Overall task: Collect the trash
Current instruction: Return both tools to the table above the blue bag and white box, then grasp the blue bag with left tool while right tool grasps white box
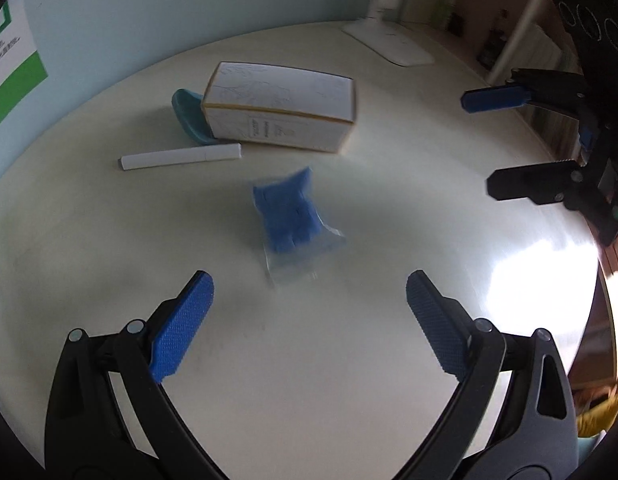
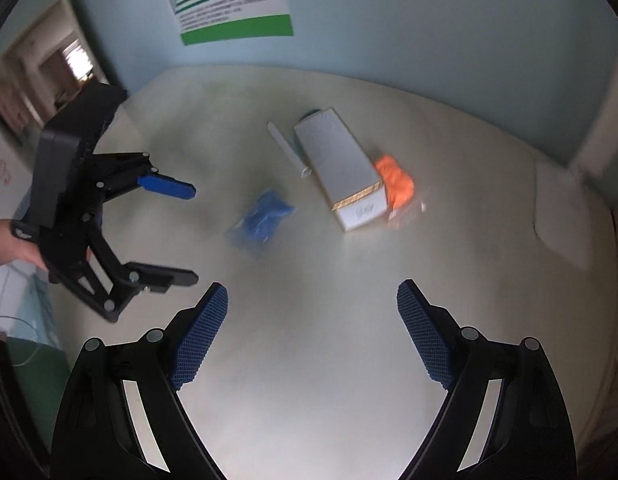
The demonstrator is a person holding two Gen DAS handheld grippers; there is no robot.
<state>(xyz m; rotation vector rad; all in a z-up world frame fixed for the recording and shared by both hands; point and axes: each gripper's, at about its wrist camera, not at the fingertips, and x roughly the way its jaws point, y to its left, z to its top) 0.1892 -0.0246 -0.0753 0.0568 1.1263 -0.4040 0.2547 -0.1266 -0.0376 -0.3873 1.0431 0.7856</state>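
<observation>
A blue item in a clear plastic bag [image 1: 291, 220] lies on the white table, just ahead of my open, empty left gripper [image 1: 309, 292]; it also shows in the right wrist view [image 2: 263, 216]. Behind it lie a white box [image 1: 285, 108], a white stick [image 1: 181, 157] and a teal object [image 1: 189, 118]. An orange item in a clear wrapper [image 2: 395, 184] lies to the right of the box [image 2: 341, 168]. My right gripper [image 2: 311, 300] is open and empty, above bare table. It shows at the right of the left wrist view [image 1: 479, 142], and the left gripper appears at the left of the right wrist view [image 2: 193, 232].
A white lamp base [image 1: 393, 42] stands at the back right by a wooden shelf unit [image 1: 505, 32]. A pale blue wall with a green-and-white poster [image 2: 233, 0] runs behind the table. The table edge [image 1: 605, 280] curves away on the right.
</observation>
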